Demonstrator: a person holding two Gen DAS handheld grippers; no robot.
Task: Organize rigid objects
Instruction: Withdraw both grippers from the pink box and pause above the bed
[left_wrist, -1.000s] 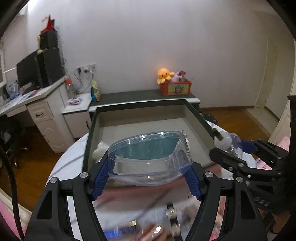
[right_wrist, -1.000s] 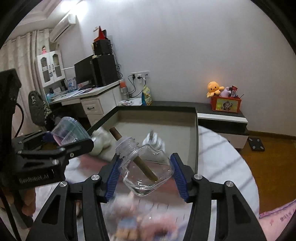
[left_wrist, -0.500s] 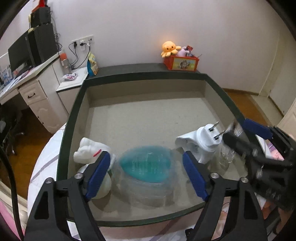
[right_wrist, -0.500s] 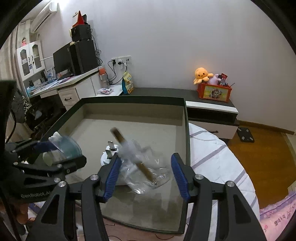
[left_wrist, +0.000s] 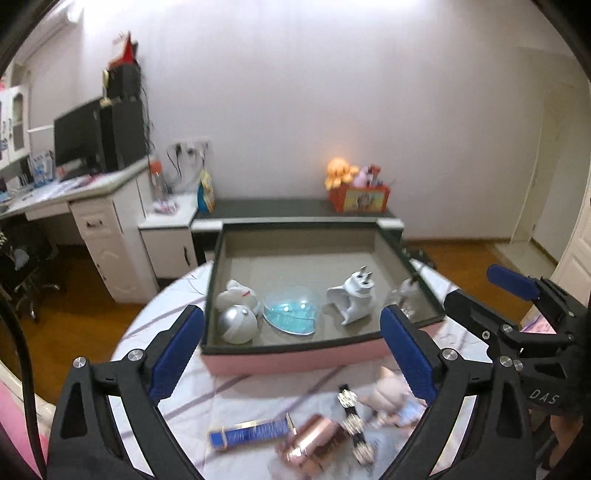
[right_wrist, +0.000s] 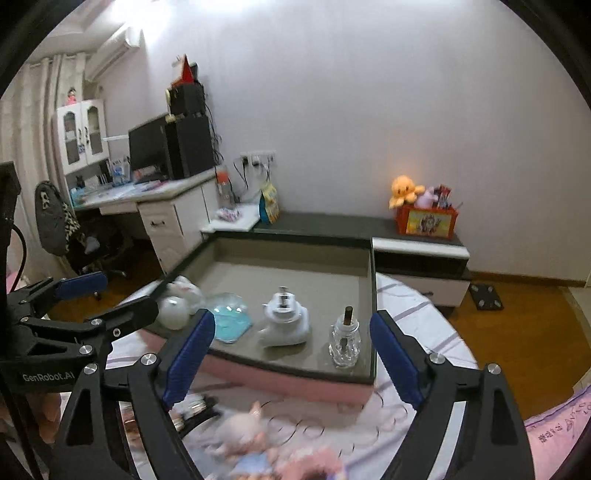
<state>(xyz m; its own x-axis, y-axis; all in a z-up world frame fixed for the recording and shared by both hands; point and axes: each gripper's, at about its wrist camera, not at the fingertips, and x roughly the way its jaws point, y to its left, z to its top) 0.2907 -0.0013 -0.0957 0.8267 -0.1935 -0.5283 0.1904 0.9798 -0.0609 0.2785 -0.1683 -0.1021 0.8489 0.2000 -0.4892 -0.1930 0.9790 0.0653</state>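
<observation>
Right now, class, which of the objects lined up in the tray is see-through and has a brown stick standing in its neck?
The small glass bottle, at the tray's right end. The plug adapter, heart-shaped box and silver ball hold no stick.

Each fisheye camera looks forward along its own gripper's two blue-padded fingers, angled slightly downward at the worktop from near its front edge; the left gripper (left_wrist: 291, 347) view sits to the left, the right gripper (right_wrist: 291, 354) view to the right — each catches the other at its frame's edge; both face the back wall and share the tray (left_wrist: 295, 349) (right_wrist: 295, 373), the desk and the orange toy box (left_wrist: 360, 197) (right_wrist: 428, 221).
</observation>
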